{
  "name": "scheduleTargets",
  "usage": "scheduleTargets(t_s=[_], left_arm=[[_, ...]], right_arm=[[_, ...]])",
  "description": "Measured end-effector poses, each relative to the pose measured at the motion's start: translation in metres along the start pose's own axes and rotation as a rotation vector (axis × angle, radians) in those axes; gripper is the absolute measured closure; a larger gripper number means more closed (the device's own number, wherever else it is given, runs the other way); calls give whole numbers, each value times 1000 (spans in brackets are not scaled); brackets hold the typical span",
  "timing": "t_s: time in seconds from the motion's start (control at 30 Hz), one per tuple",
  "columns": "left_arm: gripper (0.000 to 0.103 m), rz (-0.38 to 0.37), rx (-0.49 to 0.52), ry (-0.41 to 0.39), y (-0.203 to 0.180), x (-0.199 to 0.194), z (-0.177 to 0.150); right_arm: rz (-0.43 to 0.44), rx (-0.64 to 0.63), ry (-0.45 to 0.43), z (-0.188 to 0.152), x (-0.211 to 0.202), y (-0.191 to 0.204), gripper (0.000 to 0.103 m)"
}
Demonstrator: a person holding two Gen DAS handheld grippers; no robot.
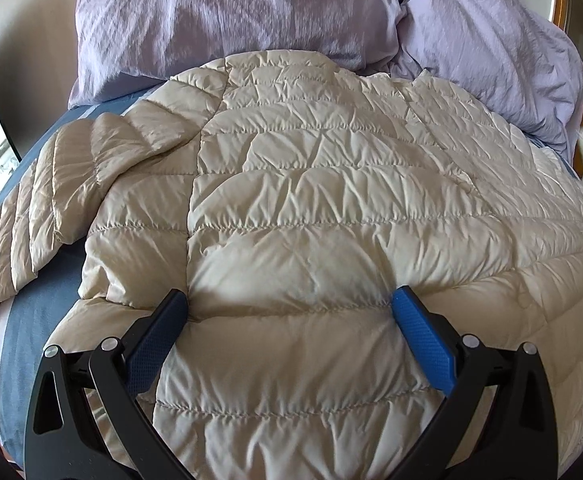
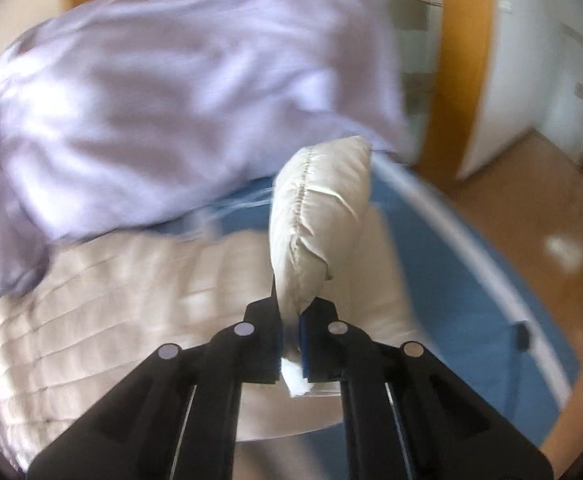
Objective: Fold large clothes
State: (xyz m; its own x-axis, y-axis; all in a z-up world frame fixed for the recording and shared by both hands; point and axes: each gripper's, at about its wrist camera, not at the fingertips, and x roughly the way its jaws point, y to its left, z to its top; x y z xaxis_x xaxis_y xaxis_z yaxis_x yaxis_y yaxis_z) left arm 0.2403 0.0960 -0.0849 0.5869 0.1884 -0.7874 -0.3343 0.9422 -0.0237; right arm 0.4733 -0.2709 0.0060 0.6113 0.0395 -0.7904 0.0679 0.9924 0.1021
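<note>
Your left gripper (image 1: 289,300) is spread wide, its blue-padded fingers (image 1: 423,340) pressing down on the cream quilted down jacket (image 1: 311,184), which lies flat across the blue striped bedsheet (image 1: 39,320) with one sleeve (image 1: 31,216) trailing off to the left. A rumpled lavender duvet (image 1: 231,20) sits bunched beyond the collar end. Your right gripper (image 2: 289,320) is clenched on a puffy fold of the same jacket (image 2: 319,216), lifted above the bed; that view is motion-blurred, with wooden floor (image 2: 531,208) at right.
</note>
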Motion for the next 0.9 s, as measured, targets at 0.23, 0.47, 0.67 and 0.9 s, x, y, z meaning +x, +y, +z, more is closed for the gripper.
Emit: scheduleTargets(t_s=[0.23,0.47,0.67,0.9], left_arm=[[1,-11,-10,1,2,1,-1],[1,-45,-44,-12,9,-1,-2],[1,-109,-138,-39,33,-15,-3],[1,60,-156,-96,87,-58,1]], right_arm=[[249,-148,121,-37,11,128,96],[403,-236,232,-87,10,208,94],[501,-309,288,-109,-12,235,46],[509,-322,93,-89,-56,222,39]])
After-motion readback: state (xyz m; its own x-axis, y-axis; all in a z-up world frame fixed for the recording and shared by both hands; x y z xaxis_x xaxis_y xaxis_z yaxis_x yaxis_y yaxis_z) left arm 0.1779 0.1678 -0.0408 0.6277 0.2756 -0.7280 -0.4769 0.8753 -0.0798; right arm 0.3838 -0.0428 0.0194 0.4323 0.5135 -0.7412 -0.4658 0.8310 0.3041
